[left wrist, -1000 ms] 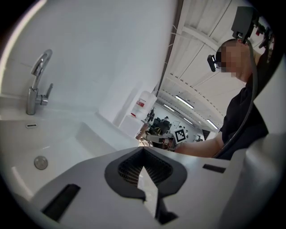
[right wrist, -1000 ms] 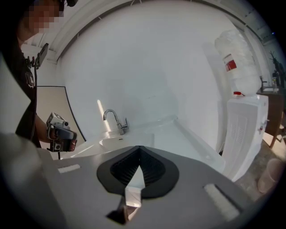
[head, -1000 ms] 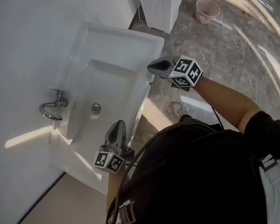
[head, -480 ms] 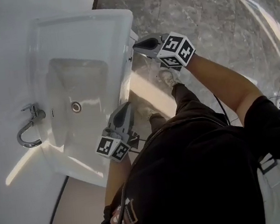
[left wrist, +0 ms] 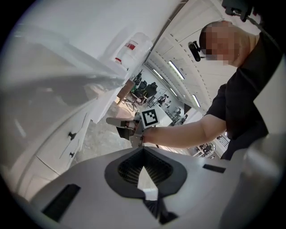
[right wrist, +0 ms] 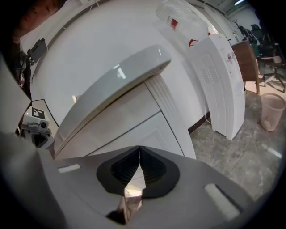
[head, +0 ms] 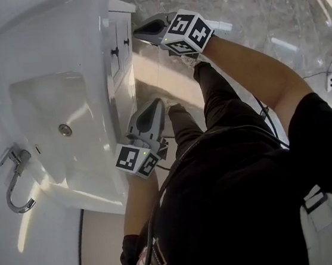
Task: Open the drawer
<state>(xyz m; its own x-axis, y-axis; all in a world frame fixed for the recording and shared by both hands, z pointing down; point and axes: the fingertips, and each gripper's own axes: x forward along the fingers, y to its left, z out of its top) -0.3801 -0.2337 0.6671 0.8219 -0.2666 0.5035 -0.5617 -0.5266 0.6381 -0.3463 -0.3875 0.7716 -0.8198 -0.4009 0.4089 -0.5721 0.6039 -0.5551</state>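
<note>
Jaws closed, empty – left gripper [head: 155, 104] and right gripper [head: 137, 33] angled downward beside vanity [head: 123, 65].

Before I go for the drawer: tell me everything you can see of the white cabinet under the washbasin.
The white cabinet stands directly beneath the white ceramic washbasin, whose rim overhangs its top. Its front looks like painted wood with framed panels, all flush and shut. Two small dark knobs sit close together on it. Nothing touches it: the left gripper and the right gripper hang in front of it, jaws together and empty.
</note>
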